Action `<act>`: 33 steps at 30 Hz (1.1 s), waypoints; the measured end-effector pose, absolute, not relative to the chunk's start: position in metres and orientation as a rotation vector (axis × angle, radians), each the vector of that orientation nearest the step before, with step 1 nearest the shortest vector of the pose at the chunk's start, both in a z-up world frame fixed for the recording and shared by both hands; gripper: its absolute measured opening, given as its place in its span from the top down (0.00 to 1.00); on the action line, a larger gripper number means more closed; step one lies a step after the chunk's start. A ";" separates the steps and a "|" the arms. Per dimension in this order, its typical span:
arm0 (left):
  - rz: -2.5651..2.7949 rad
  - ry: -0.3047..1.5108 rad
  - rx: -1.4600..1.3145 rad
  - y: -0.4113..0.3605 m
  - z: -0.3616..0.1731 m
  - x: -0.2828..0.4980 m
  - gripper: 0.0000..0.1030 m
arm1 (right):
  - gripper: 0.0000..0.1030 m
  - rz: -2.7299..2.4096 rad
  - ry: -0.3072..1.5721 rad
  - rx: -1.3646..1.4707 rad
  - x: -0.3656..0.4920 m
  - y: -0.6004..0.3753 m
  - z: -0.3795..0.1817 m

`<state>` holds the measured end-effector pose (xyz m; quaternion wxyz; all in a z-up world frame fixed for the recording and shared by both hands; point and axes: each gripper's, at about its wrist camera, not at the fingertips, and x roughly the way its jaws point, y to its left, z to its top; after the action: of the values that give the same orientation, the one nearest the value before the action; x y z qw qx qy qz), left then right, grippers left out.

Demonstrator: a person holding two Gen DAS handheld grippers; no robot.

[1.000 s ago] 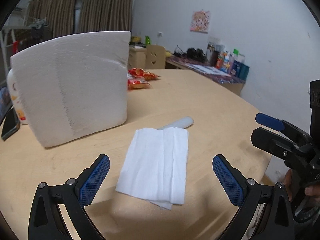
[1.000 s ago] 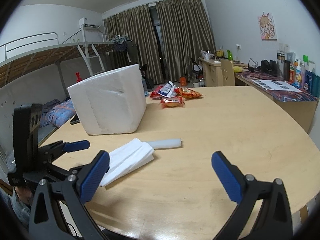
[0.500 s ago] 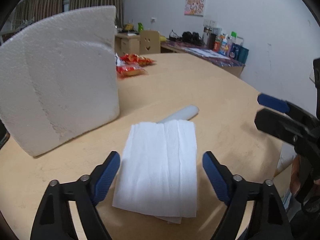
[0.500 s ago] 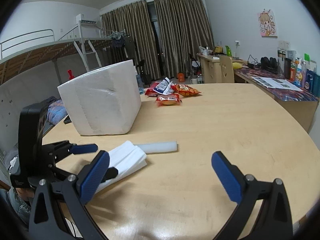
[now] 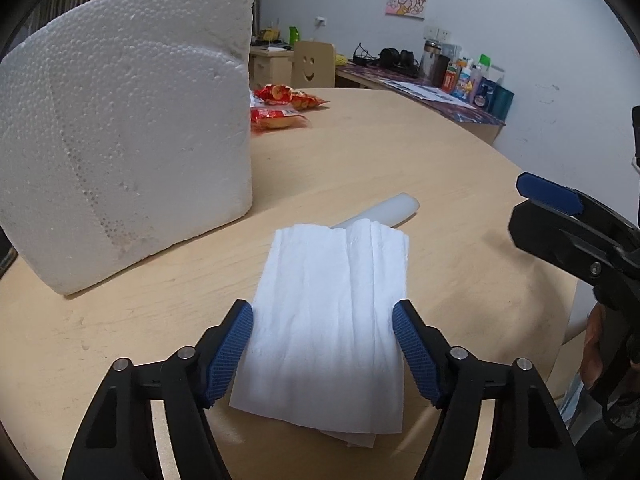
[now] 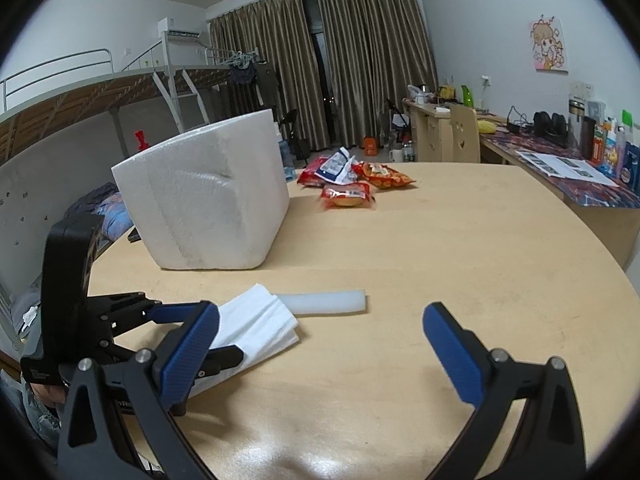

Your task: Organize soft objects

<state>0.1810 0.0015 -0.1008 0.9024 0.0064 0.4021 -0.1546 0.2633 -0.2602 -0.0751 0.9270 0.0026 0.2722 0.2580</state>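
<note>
A stack of folded white tissues (image 5: 336,312) lies on the round wooden table (image 5: 400,152), its far end resting on a white foam stick (image 5: 394,208). My left gripper (image 5: 323,350) straddles the near end of the tissues, its blue pads touching both side edges, jaws still parted. In the right wrist view the tissues (image 6: 256,326) and foam stick (image 6: 326,303) lie left of centre, with the left gripper (image 6: 188,334) around them. My right gripper (image 6: 320,354) is wide open and empty above the table, right of the tissues.
A large white polystyrene block (image 5: 124,136) stands on the table just left of the tissues. Red snack packets (image 6: 352,184) lie farther back. A cluttered desk (image 6: 560,168) runs along the right wall. The table edge (image 5: 560,288) is close on the right.
My left gripper has moved forward and down onto the tissues, and its jaws have narrowed until the pads meet the stack's edges. The right gripper stays open, nearly still.
</note>
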 end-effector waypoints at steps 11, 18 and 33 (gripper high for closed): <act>-0.350 0.823 0.041 0.011 -0.102 0.169 0.63 | 0.00 0.500 0.591 -0.057 0.273 -0.257 -0.075; -0.371 0.817 0.059 0.013 -0.102 0.165 0.69 | 0.00 0.505 0.620 -0.082 0.278 -0.246 -0.080; -0.300 0.781 0.002 0.053 -0.097 0.158 0.82 | 0.00 0.542 0.673 -0.101 0.293 -0.227 -0.082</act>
<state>0.1583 0.0535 -0.0974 0.9137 0.0011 0.3792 -0.1458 0.2928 -0.2274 -0.0823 0.9068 -0.0492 0.3262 0.2626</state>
